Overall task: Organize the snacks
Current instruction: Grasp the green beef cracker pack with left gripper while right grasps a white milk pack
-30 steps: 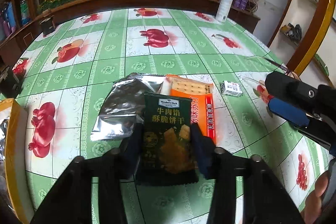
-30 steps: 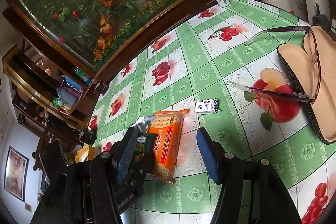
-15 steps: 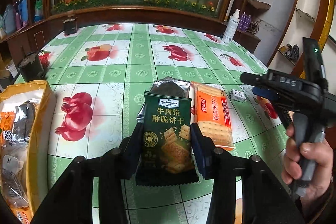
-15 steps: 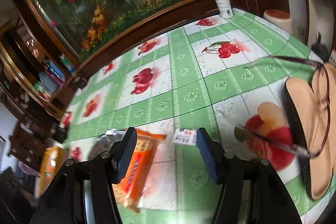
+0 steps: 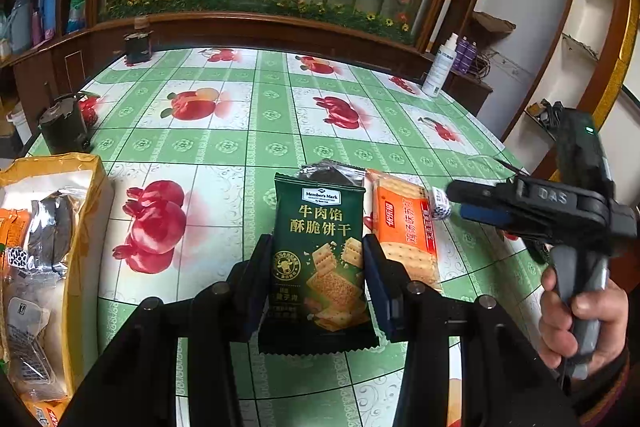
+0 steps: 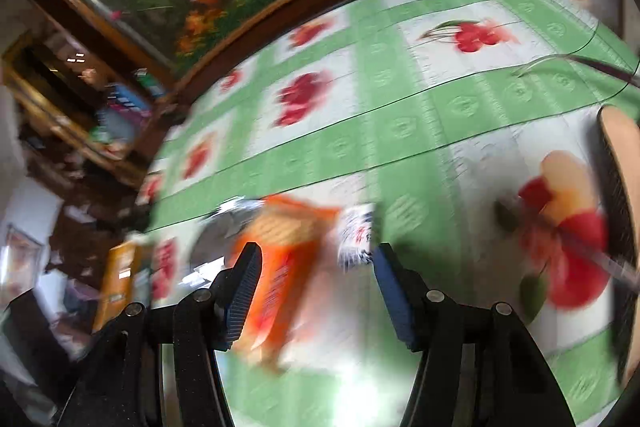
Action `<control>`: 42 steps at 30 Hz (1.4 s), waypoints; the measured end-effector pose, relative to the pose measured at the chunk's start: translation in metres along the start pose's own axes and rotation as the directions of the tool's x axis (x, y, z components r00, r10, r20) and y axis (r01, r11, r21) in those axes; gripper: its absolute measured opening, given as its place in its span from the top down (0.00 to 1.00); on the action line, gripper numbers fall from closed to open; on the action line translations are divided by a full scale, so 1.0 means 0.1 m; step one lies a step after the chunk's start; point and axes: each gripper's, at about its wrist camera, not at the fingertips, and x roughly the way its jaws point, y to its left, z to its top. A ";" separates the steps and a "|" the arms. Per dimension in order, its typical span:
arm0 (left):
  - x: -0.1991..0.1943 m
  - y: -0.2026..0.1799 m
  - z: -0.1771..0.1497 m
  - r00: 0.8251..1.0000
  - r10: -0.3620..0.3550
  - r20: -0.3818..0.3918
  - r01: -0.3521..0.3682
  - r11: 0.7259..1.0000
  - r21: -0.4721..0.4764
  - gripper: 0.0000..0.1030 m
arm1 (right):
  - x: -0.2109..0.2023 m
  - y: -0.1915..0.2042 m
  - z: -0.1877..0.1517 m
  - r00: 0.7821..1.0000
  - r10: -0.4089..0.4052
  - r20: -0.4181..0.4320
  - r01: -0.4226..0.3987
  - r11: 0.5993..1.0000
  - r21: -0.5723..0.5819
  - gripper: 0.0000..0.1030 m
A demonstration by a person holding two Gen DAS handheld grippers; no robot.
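Observation:
My left gripper (image 5: pixel 316 247) is shut on a dark green cracker packet (image 5: pixel 320 267), held upright just above the table. Behind it lie a silver packet (image 5: pixel 332 171), an orange cracker packet (image 5: pixel 404 227) and a small white packet (image 5: pixel 440 203). A hand holds my right gripper (image 5: pixel 460 201) at the right, its tips over the small white packet. In the blurred right wrist view that gripper (image 6: pixel 316 267) is open, with the orange packet (image 6: pixel 288 259) and the small white packet (image 6: pixel 358 235) lying on the table between its fingers, untouched.
A yellow box (image 5: pixel 86 227) with several snack packets stands at the table's left edge. A glasses case (image 6: pixel 620 187) and glasses lie at the right. A white spray bottle (image 5: pixel 440 71) and dark jars (image 5: pixel 64 125) stand near the far edges.
My left gripper has drawn back with the green packet, and the yellow box has come into view. The right gripper has swung down over the orange and white packets.

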 end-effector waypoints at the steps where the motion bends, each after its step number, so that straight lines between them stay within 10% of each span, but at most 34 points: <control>1: 0.00 0.01 0.00 1.000 -0.003 -0.002 0.003 1.000 -0.004 0.58 | -0.01 0.04 0.00 0.996 -0.090 0.027 0.091 0.995 -0.033 0.39; 4: 0.02 -0.01 -0.01 1.000 0.000 -0.010 0.000 1.000 0.001 0.58 | 0.00 0.06 0.01 0.976 -0.207 0.072 0.212 0.975 -0.071 0.39; 8: 0.01 -0.02 -0.01 1.000 0.001 -0.004 -0.001 1.000 0.008 0.58 | 0.10 0.03 0.02 0.980 -0.193 0.058 0.196 0.979 -0.051 0.61; 16: 0.03 -0.03 -0.02 1.000 0.007 -0.009 -0.007 1.000 0.016 0.58 | 0.29 0.09 0.03 0.971 -0.234 0.053 0.237 0.969 -0.072 0.61; 20: 0.02 -0.04 -0.02 1.000 0.012 -0.003 -0.012 1.000 0.023 0.58 | 0.26 0.10 0.00 0.954 -0.294 0.055 0.298 0.950 -0.091 0.77; 29: -0.01 -0.04 -0.02 0.999 0.037 0.022 -0.038 0.999 0.031 0.58 | -0.10 0.39 -0.11 0.980 -0.123 0.154 0.139 0.985 -0.103 0.76; 42: -0.09 -0.04 0.01 0.984 0.146 0.100 -0.152 0.987 0.048 0.58 | 0.07 1.14 -0.52 0.988 -0.073 0.133 0.115 0.933 -0.341 0.76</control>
